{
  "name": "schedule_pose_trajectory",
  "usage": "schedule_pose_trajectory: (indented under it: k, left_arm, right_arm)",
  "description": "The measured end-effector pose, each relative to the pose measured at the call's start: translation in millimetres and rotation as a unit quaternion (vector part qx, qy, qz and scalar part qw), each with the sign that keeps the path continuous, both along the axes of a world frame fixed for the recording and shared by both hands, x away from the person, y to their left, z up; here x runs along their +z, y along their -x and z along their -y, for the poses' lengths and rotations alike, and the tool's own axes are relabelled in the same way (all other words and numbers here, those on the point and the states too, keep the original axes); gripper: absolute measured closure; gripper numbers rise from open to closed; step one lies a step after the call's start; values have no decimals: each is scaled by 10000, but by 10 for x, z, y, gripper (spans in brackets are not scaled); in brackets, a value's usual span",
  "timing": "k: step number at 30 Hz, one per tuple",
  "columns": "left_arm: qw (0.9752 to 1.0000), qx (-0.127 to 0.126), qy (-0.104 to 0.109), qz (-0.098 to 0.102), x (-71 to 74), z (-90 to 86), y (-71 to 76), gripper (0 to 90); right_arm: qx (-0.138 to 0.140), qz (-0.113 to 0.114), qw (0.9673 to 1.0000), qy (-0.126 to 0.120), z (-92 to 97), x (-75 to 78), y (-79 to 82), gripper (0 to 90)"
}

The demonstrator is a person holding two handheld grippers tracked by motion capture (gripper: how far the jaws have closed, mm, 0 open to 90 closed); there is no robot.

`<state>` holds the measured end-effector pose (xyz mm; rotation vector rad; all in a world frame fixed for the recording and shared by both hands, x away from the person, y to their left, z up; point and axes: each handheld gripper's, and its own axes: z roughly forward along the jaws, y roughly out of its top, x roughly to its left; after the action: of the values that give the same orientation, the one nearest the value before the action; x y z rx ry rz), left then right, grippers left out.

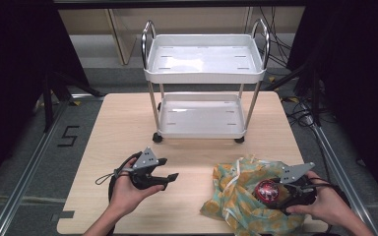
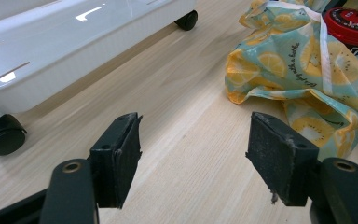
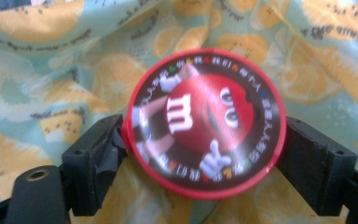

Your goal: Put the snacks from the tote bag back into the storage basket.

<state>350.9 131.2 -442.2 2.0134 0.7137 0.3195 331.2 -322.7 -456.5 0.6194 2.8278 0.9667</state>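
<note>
Red-lidded round candy tin [image 3: 206, 123] sits on the crumpled lemon-print cloth bag [image 1: 236, 196], at about 5 o'clock on the tabletop [image 1: 192, 162] in the high view. The right gripper [image 1: 275, 195] has the tin between its jaws — in the right gripper view the pads flank the lid at 9 and 3 o'clock, spread wide, and both look to touch the red rim; whether they press on it or merely rest against it I cannot tell. Risk, as I judge it: a smooth round lid caught only at its widest line could pivot or squirt out if the squeeze is light or off-centre, and the slack cloth beneath gives no firm base, so the tin may tip or sink into a fold as it is lifted. The white drawstring [image 2: 324, 56] lying by the lid could also snag a jaw and drag the bag along. Left gripper [image 1: 170, 176] rests at 7 o'clock, jaws well apart with nothing between them, above bare wood — idle, clear of the bag. White two-tier cart [image 1: 204, 64] stands at 12 o'clock, both trays bare.
</note>
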Motion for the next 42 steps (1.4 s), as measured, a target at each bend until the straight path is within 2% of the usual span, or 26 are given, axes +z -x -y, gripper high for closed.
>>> schedule_pose_trajectory:
  k: [2,3,6,7,8,10,11,13,14,19,21,22,23,25,26,29,31,32,33,34,37,39,42]
  left_arm:
    - [10000,-40,-64,29,6,-5,-4,338]
    - [10000,-42,-64,29,6,-5,-5,338]
    - [10000,-49,-72,35,5,-5,-8,338]
    - [10000,35,-45,-51,-1,1,3,337]
    - [10000,47,-53,-54,0,4,7,338]
    - [10000,-1,-5,-69,-6,9,6,337]
    - [10000,7,-4,-20,-9,14,6,338]
    - [10000,34,9,-57,-10,19,10,338]
    - [10000,35,7,-53,-10,20,10,338]
    - [10000,-44,-48,40,-4,8,-2,338]
    - [10000,-47,-56,44,-5,5,-4,338]
    - [9999,-70,-94,30,-2,0,-8,338]
    - [9999,-37,-108,32,-3,2,-5,338]
    - [10000,-42,-49,38,-8,9,-6,338]
    - [10000,32,-4,-46,-10,18,6,339]
    - [10000,49,-6,-38,-14,22,10,338]
    - [10000,-39,-31,21,-17,19,-2,338]
    - [10000,-56,-48,38,-16,18,-5,338]
    - [10000,-50,-45,22,-17,20,-3,338]
    - [10000,-54,-48,23,-17,21,-4,338]
    - [10000,19,-49,-54,-16,24,9,338]
    - [10000,-60,-52,35,-15,19,-4,337]
    - [9999,-82,-71,4,-17,11,-6,337]
  right_arm:
    - [94,88,9999,27,-12,-12,-22,215]
    - [-27,-7,10000,65,-17,-11,2,217]
    - [-47,-7,10000,52,-17,-12,8,222]
    - [-33,16,10000,55,-16,-12,8,223]
    - [47,91,9999,74,-16,-14,2,225]
    - [7,87,9999,81,-22,-7,19,229]
    - [24,108,9999,107,-21,-2,18,230]
    - [37,192,9998,79,-33,-10,20,232]
    - [86,186,9997,157,-29,6,15,233]
    - [22,154,9998,160,-31,17,27,237]
    - [98,258,9995,153,-27,20,13,238]
    - [63,191,9997,141,-33,23,28,239]
    - [102,217,9996,126,-31,28,22,240]
    - [75,213,9997,88,-31,30,23,241]
    - [46,230,9997,81,-25,30,17,241]
    - [11,200,9998,9,-13,23,8,240]
    - [-3,219,9997,-82,-9,1,10,237]
    - [-61,155,9998,-113,-6,5,14,236]
    - [-1,211,9997,-130,-2,2,-2,235]
    - [-44,153,9998,-151,0,-2,6,234]
    - [23,165,9997,-186,-14,-23,-12,224]
    - [81,146,9997,-198,-31,-51,-30,218]
    - [117,159,9993,-330,-50,-84,-61,212]
